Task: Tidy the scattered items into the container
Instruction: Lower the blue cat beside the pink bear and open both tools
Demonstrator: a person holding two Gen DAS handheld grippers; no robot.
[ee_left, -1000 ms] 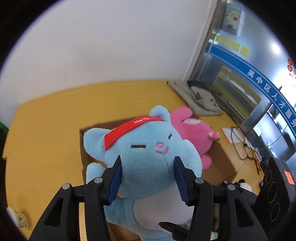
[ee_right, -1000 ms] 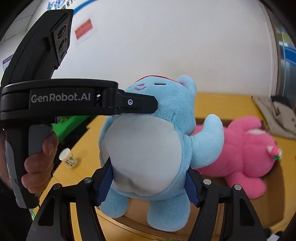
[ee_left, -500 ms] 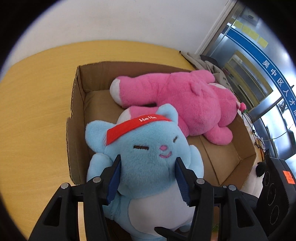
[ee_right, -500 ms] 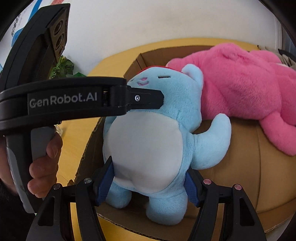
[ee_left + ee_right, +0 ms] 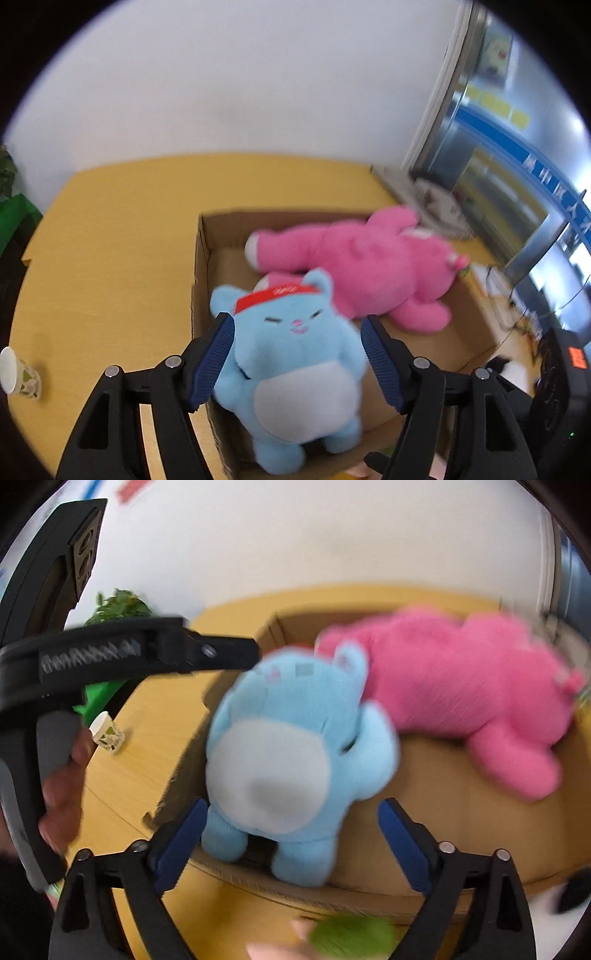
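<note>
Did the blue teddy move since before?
Yes. The blue teddy dropped down into the box, next to the pink teddy; both grippers' fingers let go.

Two plush toys, one sky-blue cat (image 5: 291, 373) and one pink bear (image 5: 373, 266); one open brown cardboard box (image 5: 201, 266); one small printed paper cup (image 5: 16, 376)

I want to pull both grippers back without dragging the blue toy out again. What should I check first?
1. Left gripper open, pads off the blue plush: ok.
2. Right gripper open: ok; pad near the toy's foot, contact: cannot tell.
3. Blue plush inside the cardboard box: ok.
4. Plush settled: cannot tell, frames blurred.
5. Pink plush in box: ok.
6. Other items outside: not ok, paper cup lies on the table.
</note>
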